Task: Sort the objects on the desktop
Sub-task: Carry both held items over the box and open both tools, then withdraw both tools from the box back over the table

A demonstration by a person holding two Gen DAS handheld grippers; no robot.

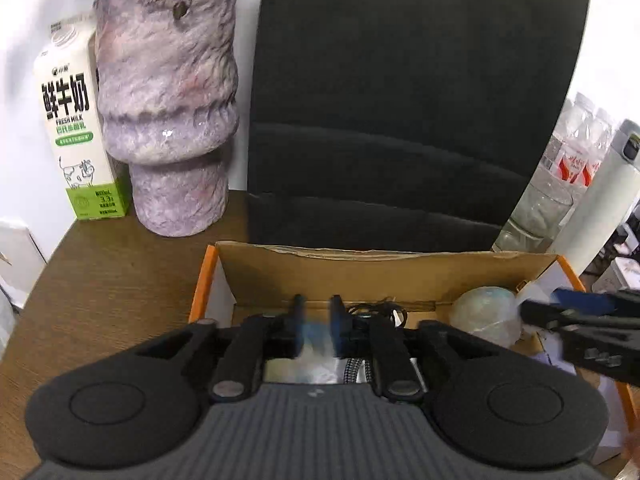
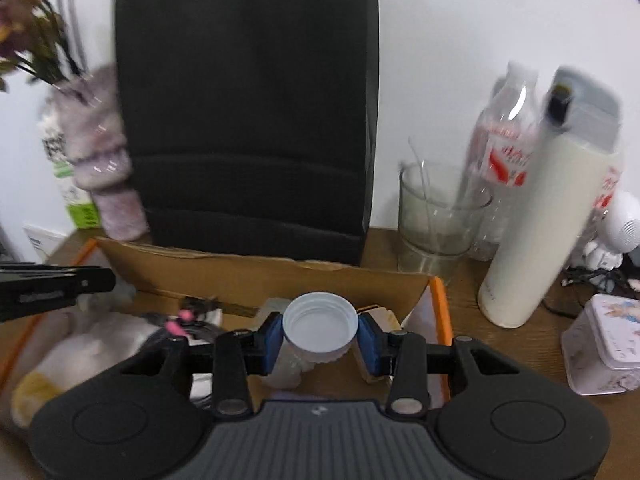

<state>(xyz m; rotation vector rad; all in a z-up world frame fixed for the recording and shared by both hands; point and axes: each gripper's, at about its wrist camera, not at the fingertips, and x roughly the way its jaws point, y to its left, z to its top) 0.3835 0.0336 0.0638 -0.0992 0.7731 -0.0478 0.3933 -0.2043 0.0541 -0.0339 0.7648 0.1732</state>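
An open cardboard box with orange edges stands on the brown desk. My left gripper hangs over its left half, jaws a little apart, with only a blurred pale patch in the gap. Under it lie a clear plastic bag, a braided cable and black cords. My right gripper is over the box's right half, its blue pads pressed on a white bottle cap with a ridged clear part below. A pale round thing sits in the box's right corner.
Behind the box stands a tall black panel. To its left are a purple vase and a milk carton. To its right are a glass, water bottles, a white flask and a pink tin.
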